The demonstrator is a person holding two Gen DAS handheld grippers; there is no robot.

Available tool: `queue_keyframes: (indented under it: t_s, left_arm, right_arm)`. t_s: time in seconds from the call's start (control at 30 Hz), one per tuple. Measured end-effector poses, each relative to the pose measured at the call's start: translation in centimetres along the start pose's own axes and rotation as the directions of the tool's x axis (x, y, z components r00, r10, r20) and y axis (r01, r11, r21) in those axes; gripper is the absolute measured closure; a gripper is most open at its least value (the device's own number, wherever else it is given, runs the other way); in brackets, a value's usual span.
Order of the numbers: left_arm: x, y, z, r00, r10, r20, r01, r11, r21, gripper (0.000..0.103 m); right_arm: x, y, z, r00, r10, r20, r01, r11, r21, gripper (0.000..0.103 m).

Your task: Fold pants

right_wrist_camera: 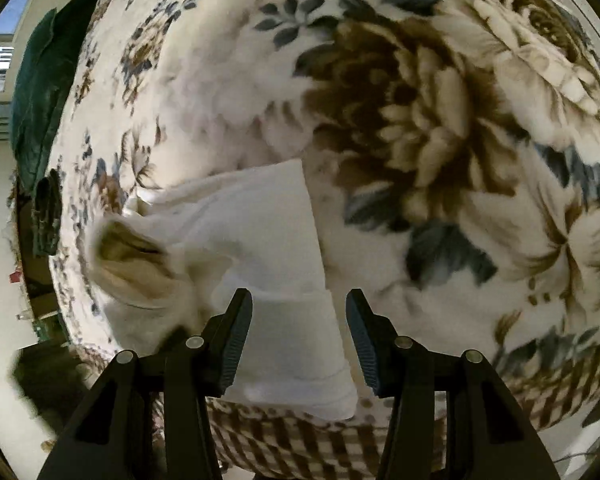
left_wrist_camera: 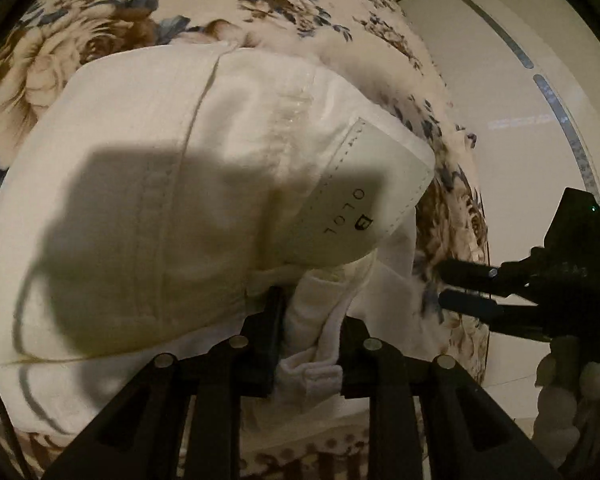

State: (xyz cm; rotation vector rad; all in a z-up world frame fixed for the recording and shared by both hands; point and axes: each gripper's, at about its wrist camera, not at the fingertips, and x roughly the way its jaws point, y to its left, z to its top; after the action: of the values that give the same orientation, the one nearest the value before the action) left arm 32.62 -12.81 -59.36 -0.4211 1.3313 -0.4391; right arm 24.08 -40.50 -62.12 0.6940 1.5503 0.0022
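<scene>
Your left gripper (left_wrist_camera: 308, 340) pinches the white pants (left_wrist_camera: 180, 200) at six o'clock; your right gripper (right_wrist_camera: 298, 336) hangs half-open, empty.

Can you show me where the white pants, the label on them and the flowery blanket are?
pants (left_wrist_camera: 140, 152), left wrist view, on the smooth white cloth.
label (left_wrist_camera: 374, 184), left wrist view, on its blank middle.
blanket (right_wrist_camera: 420, 100), right wrist view, on the big brown flower.

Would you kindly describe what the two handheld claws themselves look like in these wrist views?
Both are matte black plastic. The left claw has two angular fingers on paired struts with round silver pivot pins. The right claw matches it, and its inner finger pads are finely ribbed. Seen from the left view, its black body carries a small green light.
</scene>
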Motion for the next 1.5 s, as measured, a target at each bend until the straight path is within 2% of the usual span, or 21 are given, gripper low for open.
queue_keyframes:
  t_s: [0.07,0.13,0.17,0.2,0.3,0.37,0.47,0.57,0.67,0.73,0.8,0.87,0.9,0.93,0.97,1.0,1.07,1.17,1.33,1.43,1.5]
  left_arm:
    - [-0.3,-0.7,0.5,0.999,0.025,-0.031,-0.025,1.000,0.011,0.078]
    - [-0.8,-0.9,1.3,0.996,0.024,-0.085,-0.025,1.000,-0.016,0.058]
    - [-1.6,-1.2,1.6,0.995,0.024,-0.097,-0.028,0.999,-0.035,0.054]
    - [-2.3,-1.4,1.0,0.995,0.035,-0.089,-0.038,0.999,-0.033,0.045]
    - [-5.9,-2.2,1.0,0.993,0.117,-0.015,-0.117,0.993,-0.009,0.010]
    - [-8.2,-2.1,1.5,0.987,0.159,0.024,-0.158,0.987,-0.015,0.008]
    - [-10.8,-1.2,2.4,0.962,0.263,0.073,-0.262,0.965,-0.023,0.007]
    - [-12.4,1.0,3.4,0.918,0.376,0.124,-0.376,0.926,-0.028,0.007]
    - [-12.3,4.4,3.7,0.884,0.455,0.101,-0.453,0.890,-0.050,0.007]
    - [-11.8,6.0,4.0,0.870,0.484,0.089,-0.480,0.875,-0.067,0.007]
    - [-11.3,7.1,4.1,0.859,0.506,0.078,-0.501,0.862,-0.076,0.007]
    - [-11.0,8.1,4.3,0.856,0.512,0.072,-0.505,0.858,-0.097,0.007]
    - [-11.0,8.3,4.2,0.855,0.514,0.072,-0.505,0.856,-0.108,0.007]
    - [-11.2,8.6,4.2,0.853,0.517,0.075,-0.507,0.854,-0.118,0.007]
    - [-11.2,8.8,4.2,0.853,0.516,0.076,-0.506,0.854,-0.124,0.007]
    - [-11.3,8.8,4.3,0.853,0.515,0.078,-0.504,0.854,-0.129,0.007]
    - [-11.6,8.6,4.3,0.851,0.517,0.087,-0.505,0.853,-0.130,0.007]
    - [-11.8,7.8,4.3,0.871,0.484,0.081,-0.475,0.873,-0.114,0.007]
    - [-10.6,6.3,4.8,0.912,0.408,0.050,-0.403,0.911,-0.087,0.007]
    - [-8.5,5.2,5.6,0.942,0.334,0.007,-0.333,0.940,-0.076,0.007]
    - [-7.2,4.5,6.1,0.955,0.295,-0.016,-0.296,0.953,-0.072,0.007]
  right_arm:
    - [-0.3,0.0,0.4,0.999,0.053,-0.011,-0.053,0.998,-0.016,0.051]
    - [-0.4,0.2,0.6,0.995,0.097,-0.027,-0.098,0.995,-0.030,0.045]
    - [-0.5,0.4,0.7,0.993,0.112,-0.031,-0.113,0.993,-0.036,0.040]
    - [-0.6,0.8,0.7,0.989,0.144,-0.041,-0.146,0.988,-0.048,0.040]
    - [-0.7,1.9,0.7,0.974,0.217,-0.068,-0.222,0.972,-0.078,0.039]
    - [-0.5,2.5,0.6,0.966,0.246,-0.084,-0.253,0.963,-0.091,0.035]
    - [0.9,3.6,0.5,0.945,0.298,-0.137,-0.312,0.946,-0.093,0.034]
    - [3.1,4.7,0.7,0.928,0.328,-0.177,-0.350,0.930,-0.113,0.034]
    - [5.8,5.7,1.2,0.902,0.383,-0.199,-0.412,0.902,-0.127,0.034]
    - [6.8,6.7,1.3,0.892,0.400,-0.210,-0.434,0.887,-0.155,0.033]
    - [7.7,7.5,1.2,0.894,0.393,-0.214,-0.433,0.880,-0.194,0.030]
    - [8.9,8.3,1.1,0.897,0.379,-0.227,-0.425,0.881,-0.207,0.030]
    - [9.1,8.6,0.9,0.890,0.398,-0.222,-0.442,0.872,-0.210,0.032]
    - [9.1,9.0,0.7,0.894,0.396,-0.210,-0.439,0.870,-0.226,0.036]
    - [9.0,9.6,0.5,0.905,0.377,-0.198,-0.418,0.874,-0.247,0.056]
    - [8.9,9.9,0.2,0.910,0.368,-0.192,-0.408,0.879,-0.246,0.067]
    - [7.8,9.7,-0.3,0.911,0.375,-0.168,-0.405,0.889,-0.213,0.082]
    - [4.1,8.3,-0.8,0.913,0.399,-0.084,-0.408,0.897,-0.167,0.085]
    - [-1.6,2.3,-1.3,0.940,0.339,0.020,-0.336,0.938,-0.089,0.085]
    - [-2.1,-1.9,-0.8,0.961,0.274,0.040,-0.273,0.962,-0.021,0.085]
    - [-1.9,-3.8,-0.1,0.967,0.251,0.044,-0.252,0.968,0.003,0.085]
